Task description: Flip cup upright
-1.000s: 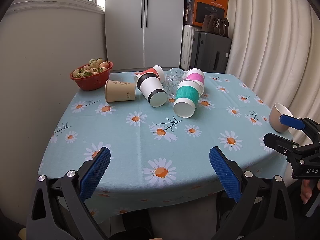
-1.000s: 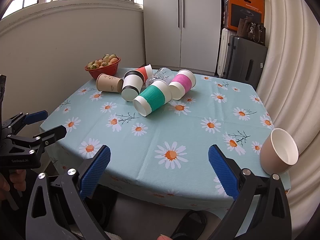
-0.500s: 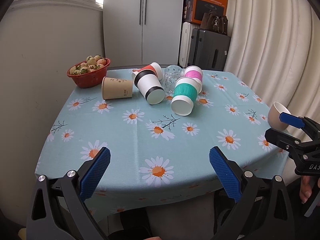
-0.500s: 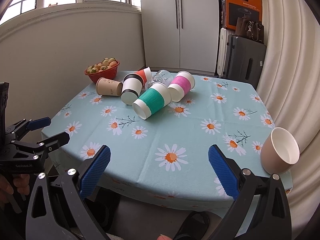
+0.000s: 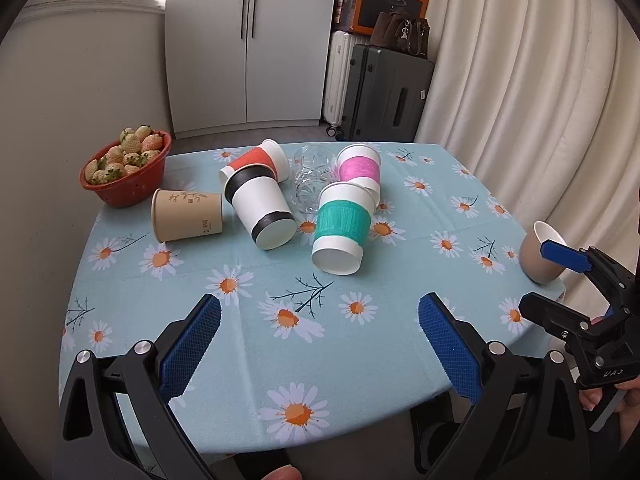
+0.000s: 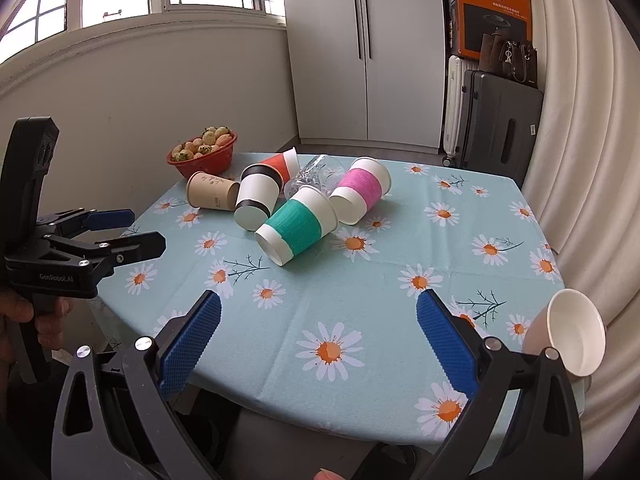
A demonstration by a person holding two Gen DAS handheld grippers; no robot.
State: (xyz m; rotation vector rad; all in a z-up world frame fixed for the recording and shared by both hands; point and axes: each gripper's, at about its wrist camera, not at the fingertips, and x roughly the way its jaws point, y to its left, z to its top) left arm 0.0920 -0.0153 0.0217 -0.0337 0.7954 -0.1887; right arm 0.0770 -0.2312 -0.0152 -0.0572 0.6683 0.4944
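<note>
Several paper cups lie on their sides on the daisy tablecloth: a green-sleeved cup, a pink-sleeved cup, a black-banded white cup, a red cup and a plain brown cup. A clear glass lies among them. A beige cup stands tilted at the table's right edge. My left gripper is open and empty over the near edge. My right gripper is open and empty near the front edge, the beige cup just right of it.
A red bowl of strawberries sits at the table's far left corner. Behind the table stand a white cabinet, suitcases and a curtain. A wall runs along the left side.
Both grippers have moved forward toward the table, so the cups look closer. Both stay open and no cup has moved.
</note>
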